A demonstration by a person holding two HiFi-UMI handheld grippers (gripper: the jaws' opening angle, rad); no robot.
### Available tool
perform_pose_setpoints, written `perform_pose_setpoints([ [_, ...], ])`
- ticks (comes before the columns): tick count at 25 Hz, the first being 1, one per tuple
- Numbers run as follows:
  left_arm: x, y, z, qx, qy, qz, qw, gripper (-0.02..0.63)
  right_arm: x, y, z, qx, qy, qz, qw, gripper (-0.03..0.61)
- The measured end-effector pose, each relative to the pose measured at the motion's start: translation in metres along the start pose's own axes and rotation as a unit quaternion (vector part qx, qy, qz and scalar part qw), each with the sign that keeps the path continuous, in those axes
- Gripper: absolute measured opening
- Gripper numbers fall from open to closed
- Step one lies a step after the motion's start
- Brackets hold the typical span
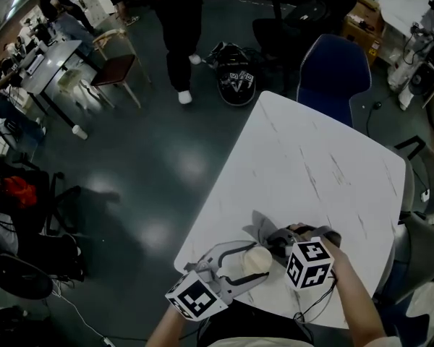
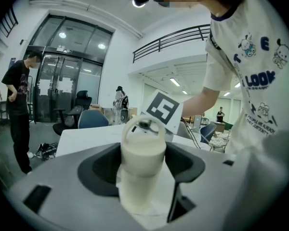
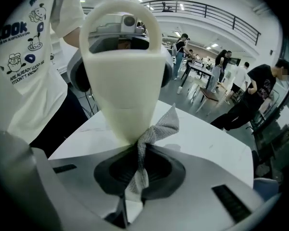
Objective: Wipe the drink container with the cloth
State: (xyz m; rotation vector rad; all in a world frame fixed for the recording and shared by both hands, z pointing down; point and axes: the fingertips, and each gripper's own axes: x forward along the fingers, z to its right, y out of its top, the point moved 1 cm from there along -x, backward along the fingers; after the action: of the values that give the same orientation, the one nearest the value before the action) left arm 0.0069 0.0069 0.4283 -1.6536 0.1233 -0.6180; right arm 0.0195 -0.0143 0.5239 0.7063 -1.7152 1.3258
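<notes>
cream plastic drink container (image 2: 143, 170) sits btw. the jaws of the left gripper (image 1: 246, 266), which are closed on its body from both sides at a medium width. its lid is on, so what is inside does not show. the loop handle (image 2: 143, 128) is on the far end. the long axis runs along the left gripper's jaws and the handle end points away from that gripper, toward the marker cube (image 2: 162, 109) of the right gripper (image 1: 278, 246). in the head view the container is over the near part of the white table (image 1: 311, 165), close to the front edge; if it touches the top, cannot tell.

right gripper's jaws are nearly together, pinching a grey woven cloth (image 3: 139, 170). the cloth goes up out of the jaws as a twisted strip and its free end is pressed on the lower side of the container, w/ one corner sticking out to the right. the two grippers face each other, very near, w/ container and cloth btw. them.
</notes>
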Motion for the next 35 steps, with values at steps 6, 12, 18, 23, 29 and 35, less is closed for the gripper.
perform_pose_setpoints([
  [6,0.000,-0.001,-0.001,-0.008,0.004,-0.004,1.0000,0.293,0.016,-0.009,-0.001,0.003,0.028,-0.007,1.000,0.032],
  [12,0.001,-0.003,-0.001,-0.011,0.007,0.000,0.9999,0.293,0.020,-0.012,-0.004,0.017,0.035,-0.010,0.999,0.032],
  [18,-0.001,0.000,-0.002,-0.009,0.010,0.004,0.9999,0.293,-0.003,-0.003,-0.012,0.028,0.021,0.006,0.999,0.032],
  [23,0.000,0.000,-0.002,-0.005,0.017,0.006,0.9998,0.293,-0.025,0.006,-0.019,0.045,-0.012,0.031,0.998,0.032],
  [29,-0.001,0.003,-0.003,-0.016,0.028,0.013,0.9994,0.293,-0.016,0.003,-0.029,0.078,-0.012,0.035,0.996,0.032],
  [35,0.000,-0.002,-0.001,-0.006,0.027,0.018,0.9994,0.293,0.004,-0.007,-0.035,0.101,0.005,0.024,0.995,0.032],
])
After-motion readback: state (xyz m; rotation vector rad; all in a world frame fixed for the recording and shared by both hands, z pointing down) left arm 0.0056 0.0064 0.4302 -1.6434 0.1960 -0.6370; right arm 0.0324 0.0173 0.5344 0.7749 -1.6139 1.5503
